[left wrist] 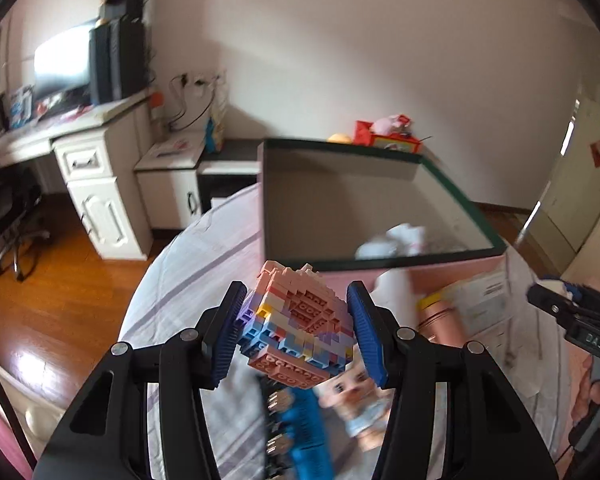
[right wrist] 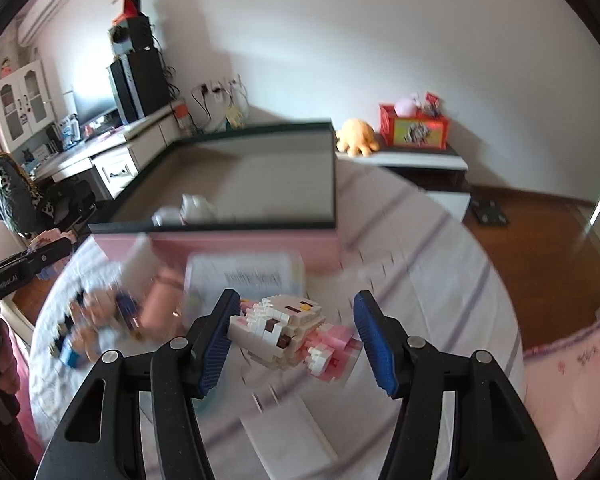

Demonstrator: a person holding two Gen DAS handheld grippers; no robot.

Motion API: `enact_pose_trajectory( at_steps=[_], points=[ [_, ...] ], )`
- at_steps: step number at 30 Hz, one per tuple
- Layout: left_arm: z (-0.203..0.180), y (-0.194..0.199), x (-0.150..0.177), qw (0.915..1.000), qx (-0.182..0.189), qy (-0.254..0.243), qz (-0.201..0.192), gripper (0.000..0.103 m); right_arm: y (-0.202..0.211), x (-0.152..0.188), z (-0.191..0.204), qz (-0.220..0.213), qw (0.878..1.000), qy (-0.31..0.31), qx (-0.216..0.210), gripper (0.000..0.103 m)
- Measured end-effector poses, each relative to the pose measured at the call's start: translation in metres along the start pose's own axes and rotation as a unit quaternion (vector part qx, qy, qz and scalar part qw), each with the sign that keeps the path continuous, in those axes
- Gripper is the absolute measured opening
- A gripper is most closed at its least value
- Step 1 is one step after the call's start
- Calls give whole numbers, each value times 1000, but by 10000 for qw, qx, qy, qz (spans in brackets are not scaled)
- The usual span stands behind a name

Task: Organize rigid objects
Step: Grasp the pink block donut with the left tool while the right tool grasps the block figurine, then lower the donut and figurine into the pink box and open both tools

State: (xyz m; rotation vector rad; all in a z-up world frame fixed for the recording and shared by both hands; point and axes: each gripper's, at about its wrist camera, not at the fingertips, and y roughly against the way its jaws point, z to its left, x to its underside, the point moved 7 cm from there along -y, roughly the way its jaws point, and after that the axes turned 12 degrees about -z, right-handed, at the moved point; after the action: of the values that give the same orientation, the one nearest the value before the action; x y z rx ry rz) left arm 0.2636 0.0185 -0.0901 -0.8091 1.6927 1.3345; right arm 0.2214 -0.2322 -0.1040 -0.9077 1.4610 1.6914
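pastel brick model [left wrist: 298, 326] clamped in left gripper [left wrist: 296, 332]; right gripper [right wrist: 296, 338] wide open around white-pink brick figure [right wrist: 292, 334]

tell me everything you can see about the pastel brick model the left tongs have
The pastel brick model is a chunky block of small plastic bricks: pink on top, with lilac, blue, yellow and cream bands and a salmon studded face turned toward the camera. It sits tilted, held off the bed between the blue ribbed pads of the left tongs, just short of the open pink storage box.
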Motion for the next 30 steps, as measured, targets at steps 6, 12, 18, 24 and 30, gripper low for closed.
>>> enact_pose_trajectory(
  at_steps=[6, 12, 18, 24, 30],
  points=[
    [-49, -23, -42, 9981, 269, -545, -135, 53, -27, -44, 25, -291, 9988, 323, -206, 61],
    [-48, -82, -41, 9976, 88, -574, 371, 53, -78, -59, 32, -183, 9985, 473, -217, 61],
    [-37, -108, -25, 9963, -73, -502, 690, 54, -110, -50, 23, 30, 9987, 508, -100, 61],
    [-34, -85, -25, 9983, -170, -298, 480, 80, -92, -54, 17, -163, 9993, 341, -25, 80],
    [-30, -7, -38, 9967, -609, -373, -395, 98, -20, -64, 19, -805, 9963, 312, 28, 85]
  ],
)
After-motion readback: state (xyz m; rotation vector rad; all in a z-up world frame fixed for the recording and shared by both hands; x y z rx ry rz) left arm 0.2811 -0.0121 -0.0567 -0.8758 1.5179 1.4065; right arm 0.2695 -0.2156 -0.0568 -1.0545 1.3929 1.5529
